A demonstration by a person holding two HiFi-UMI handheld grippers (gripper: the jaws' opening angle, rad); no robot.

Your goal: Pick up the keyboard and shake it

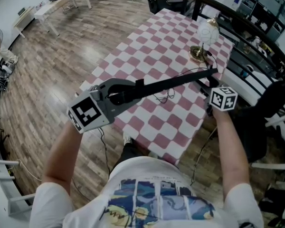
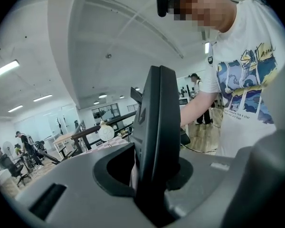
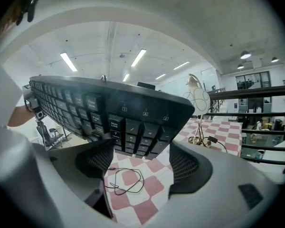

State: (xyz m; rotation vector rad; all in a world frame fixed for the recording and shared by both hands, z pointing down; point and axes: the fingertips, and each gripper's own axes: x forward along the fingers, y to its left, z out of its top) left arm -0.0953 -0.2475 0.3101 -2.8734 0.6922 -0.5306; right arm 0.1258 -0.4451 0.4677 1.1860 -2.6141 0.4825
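I hold the black keyboard in the air over the checked table, seen edge-on from the head view. My left gripper is shut on its left end; in the left gripper view the keyboard stands as a thin slab pinched between the jaws of the left gripper. My right gripper sits under the keyboard's right end. In the right gripper view the right gripper has its jaws wide apart, with the number-pad end of the keyboard just above them, keys facing the camera. Whether its pads touch the keyboard does not show.
A small lamp with a round white shade stands near the table's far right corner. A thin black cable lies looped on the cloth. A dark railing runs along the right, office chairs stand beyond the table, and wood floor lies to the left.
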